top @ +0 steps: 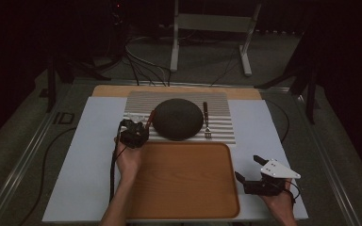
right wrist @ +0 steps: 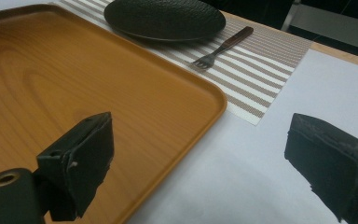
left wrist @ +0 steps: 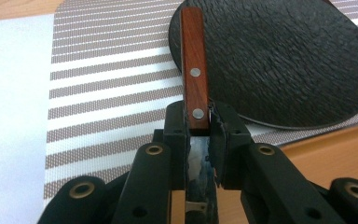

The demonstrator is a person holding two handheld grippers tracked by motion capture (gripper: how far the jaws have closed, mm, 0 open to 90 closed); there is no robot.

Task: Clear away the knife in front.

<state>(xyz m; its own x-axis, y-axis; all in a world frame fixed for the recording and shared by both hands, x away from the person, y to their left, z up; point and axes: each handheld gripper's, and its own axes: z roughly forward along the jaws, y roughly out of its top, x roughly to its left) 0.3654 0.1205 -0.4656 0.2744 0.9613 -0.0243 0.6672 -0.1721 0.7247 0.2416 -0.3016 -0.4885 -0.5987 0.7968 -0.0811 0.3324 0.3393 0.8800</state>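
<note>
My left gripper (top: 139,129) is shut on a knife (top: 150,119) with a reddish wooden handle, at the near left edge of the dark round plate (top: 177,118). In the left gripper view the jaws clamp the knife (left wrist: 195,60) where handle meets blade, and the handle points away over the striped placemat (left wrist: 107,79) towards the plate (left wrist: 279,60). A fork (top: 206,120) lies on the mat to the right of the plate. My right gripper (top: 247,167) stands open with nothing between its fingers, over the white surface just right of the wooden tray (top: 184,179).
The right gripper view has the tray (right wrist: 74,84) at the left, the plate (right wrist: 165,18) and fork (right wrist: 223,46) beyond it. A white sheet (top: 89,155) covers the table. Cables and a metal stand (top: 212,28) lie on the floor behind.
</note>
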